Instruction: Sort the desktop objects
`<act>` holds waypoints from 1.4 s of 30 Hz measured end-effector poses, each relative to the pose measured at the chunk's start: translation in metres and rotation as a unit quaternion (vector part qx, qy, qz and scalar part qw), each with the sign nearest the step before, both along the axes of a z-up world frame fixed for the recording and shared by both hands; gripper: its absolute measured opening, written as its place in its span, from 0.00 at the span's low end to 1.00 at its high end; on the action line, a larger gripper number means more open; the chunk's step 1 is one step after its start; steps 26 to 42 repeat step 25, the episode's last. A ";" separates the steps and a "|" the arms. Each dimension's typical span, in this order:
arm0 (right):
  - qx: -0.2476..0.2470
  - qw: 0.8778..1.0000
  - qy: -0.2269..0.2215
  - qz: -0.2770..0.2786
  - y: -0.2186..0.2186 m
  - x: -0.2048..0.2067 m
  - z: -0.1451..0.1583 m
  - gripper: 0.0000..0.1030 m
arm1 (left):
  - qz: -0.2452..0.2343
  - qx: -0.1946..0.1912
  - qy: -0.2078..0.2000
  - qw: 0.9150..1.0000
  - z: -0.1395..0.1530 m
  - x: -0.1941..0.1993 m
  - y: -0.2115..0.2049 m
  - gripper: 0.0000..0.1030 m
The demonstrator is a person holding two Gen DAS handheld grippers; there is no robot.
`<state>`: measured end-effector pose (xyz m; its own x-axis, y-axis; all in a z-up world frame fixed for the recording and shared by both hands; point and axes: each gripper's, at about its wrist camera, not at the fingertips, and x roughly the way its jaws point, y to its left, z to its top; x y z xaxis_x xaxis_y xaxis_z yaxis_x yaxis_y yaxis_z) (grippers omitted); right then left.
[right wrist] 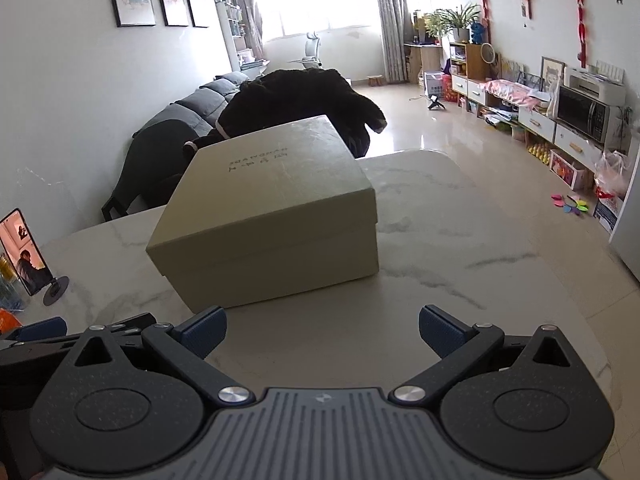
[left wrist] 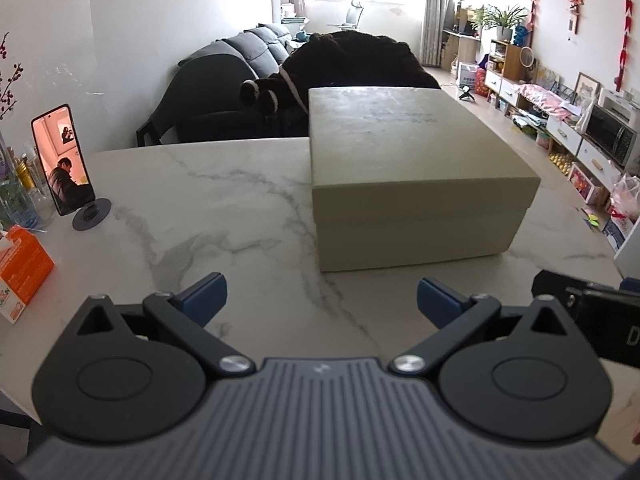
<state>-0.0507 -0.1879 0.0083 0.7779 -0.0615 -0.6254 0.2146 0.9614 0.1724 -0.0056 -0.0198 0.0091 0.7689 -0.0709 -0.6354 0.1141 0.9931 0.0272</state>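
Approach seemed the step in hand: left gripper and right gripper both gaped empty, lidded box just beyond on the marble table; lifting its lid looked next

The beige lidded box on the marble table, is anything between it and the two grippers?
Nothing visible. Only bare marble table lies between the beige lidded cardboard box and the open left gripper and open right gripper.

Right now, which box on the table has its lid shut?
The big beige box at mid-table; the orange tissue box at the left edge has tissue poking out.
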 end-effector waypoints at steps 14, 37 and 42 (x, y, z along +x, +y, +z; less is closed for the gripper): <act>0.004 1.000 0.013 0.022 0.014 0.008 -0.010 1.00 | 0.019 0.005 0.009 1.000 -0.006 0.000 0.013 1.00; -0.002 0.999 0.025 0.031 0.025 0.014 -0.014 1.00 | 0.037 -0.006 0.013 0.999 -0.011 0.002 0.034 1.00; -0.002 0.999 0.025 0.031 0.025 0.014 -0.014 1.00 | 0.037 -0.006 0.013 0.999 -0.011 0.002 0.034 1.00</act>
